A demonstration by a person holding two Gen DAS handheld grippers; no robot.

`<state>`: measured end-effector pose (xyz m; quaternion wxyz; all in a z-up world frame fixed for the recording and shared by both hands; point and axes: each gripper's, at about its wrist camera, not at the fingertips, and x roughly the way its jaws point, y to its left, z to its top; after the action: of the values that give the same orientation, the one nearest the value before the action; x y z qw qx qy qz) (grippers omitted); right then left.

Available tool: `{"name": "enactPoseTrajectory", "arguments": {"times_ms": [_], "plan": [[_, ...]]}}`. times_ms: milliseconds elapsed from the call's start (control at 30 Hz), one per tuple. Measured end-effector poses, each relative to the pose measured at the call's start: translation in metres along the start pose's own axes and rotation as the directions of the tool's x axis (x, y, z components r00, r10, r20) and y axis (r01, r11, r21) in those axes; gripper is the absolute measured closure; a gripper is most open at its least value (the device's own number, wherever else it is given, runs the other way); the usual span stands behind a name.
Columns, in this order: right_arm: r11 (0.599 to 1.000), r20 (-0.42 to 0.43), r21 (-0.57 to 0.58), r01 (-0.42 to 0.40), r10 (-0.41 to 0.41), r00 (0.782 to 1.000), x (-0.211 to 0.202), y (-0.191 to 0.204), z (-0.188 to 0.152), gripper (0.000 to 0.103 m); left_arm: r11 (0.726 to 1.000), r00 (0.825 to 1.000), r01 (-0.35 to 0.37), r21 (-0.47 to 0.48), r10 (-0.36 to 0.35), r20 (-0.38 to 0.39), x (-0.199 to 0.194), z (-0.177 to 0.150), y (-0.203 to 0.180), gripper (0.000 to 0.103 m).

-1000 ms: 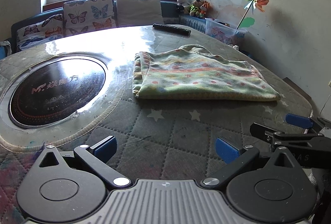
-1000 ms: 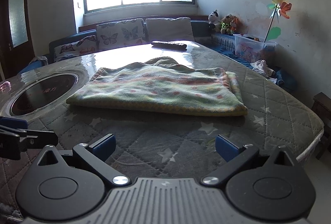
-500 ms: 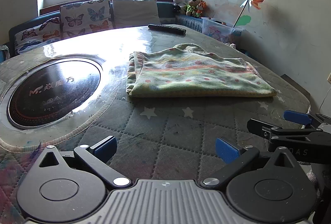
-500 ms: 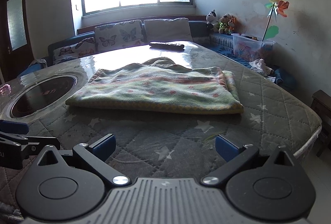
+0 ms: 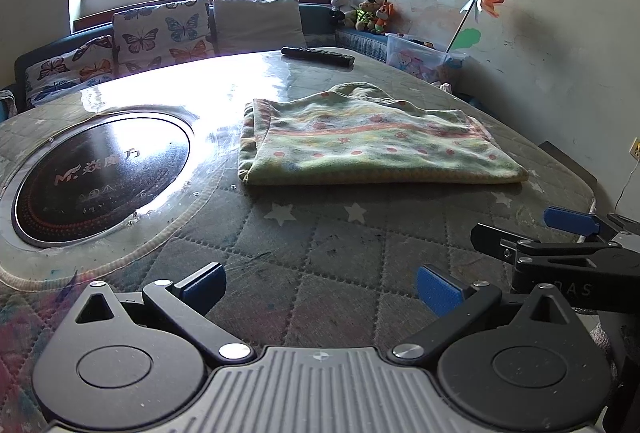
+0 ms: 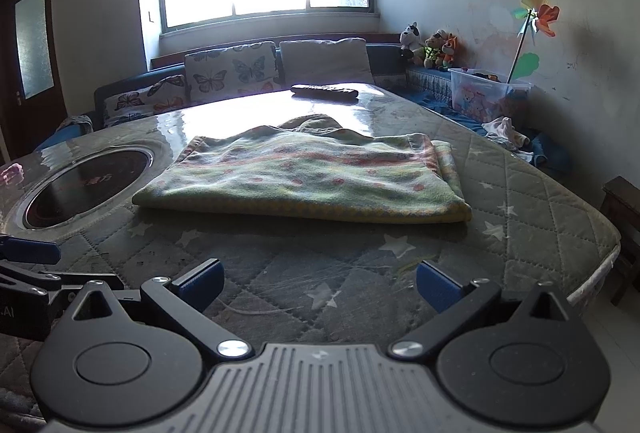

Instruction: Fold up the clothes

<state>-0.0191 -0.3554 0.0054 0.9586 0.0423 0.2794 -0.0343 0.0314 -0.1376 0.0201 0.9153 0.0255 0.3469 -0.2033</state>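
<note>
Ahead of both sets of tongs, the green-and-pink patterned garment [image 5: 372, 145] lies folded into a flat rectangle on the quilted tabletop [image 5: 320, 245], well clear of every blue pad. Over the last second the left tongs [image 5: 318, 283] and the right tongs [image 6: 318, 281] have drawn back toward the near edge, and the garment now sits a little farther from both cameras than it did a moment ago, its shape unchanged. Each pair stands wide apart and grips nothing. From the left view the right tongs [image 5: 560, 233] hang just off to the right, by the tabletop's rim; from the right view the left tongs [image 6: 32, 261] show at the far left edge. Beyond the garment a black remote control [image 5: 318, 56] rests near the far side, and to the left of the left tongs a round dark glass cooktop [image 5: 100, 169] is set into the surface. The retreat with empty tongs suggests this fold is judged finished: the stacked layers at the garment's right end [image 6: 444, 169] look even, though a rumpled bit of fabric [image 6: 312, 123] rises at its far edge and may want smoothing before the piece counts as done
</note>
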Motion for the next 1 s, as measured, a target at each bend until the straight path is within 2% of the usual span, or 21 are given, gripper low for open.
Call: {"name": "enactPoseTrajectory", "arguments": {"times_ms": [1000], "plan": [[1.000, 0.019, 0.005, -0.006, 0.006, 1.000, -0.010, 0.002, -0.001, 0.000, 1.000, 1.000, 0.012, 0.020, -0.012, 0.015, -0.011, -0.004, -0.009, 0.000]]}}
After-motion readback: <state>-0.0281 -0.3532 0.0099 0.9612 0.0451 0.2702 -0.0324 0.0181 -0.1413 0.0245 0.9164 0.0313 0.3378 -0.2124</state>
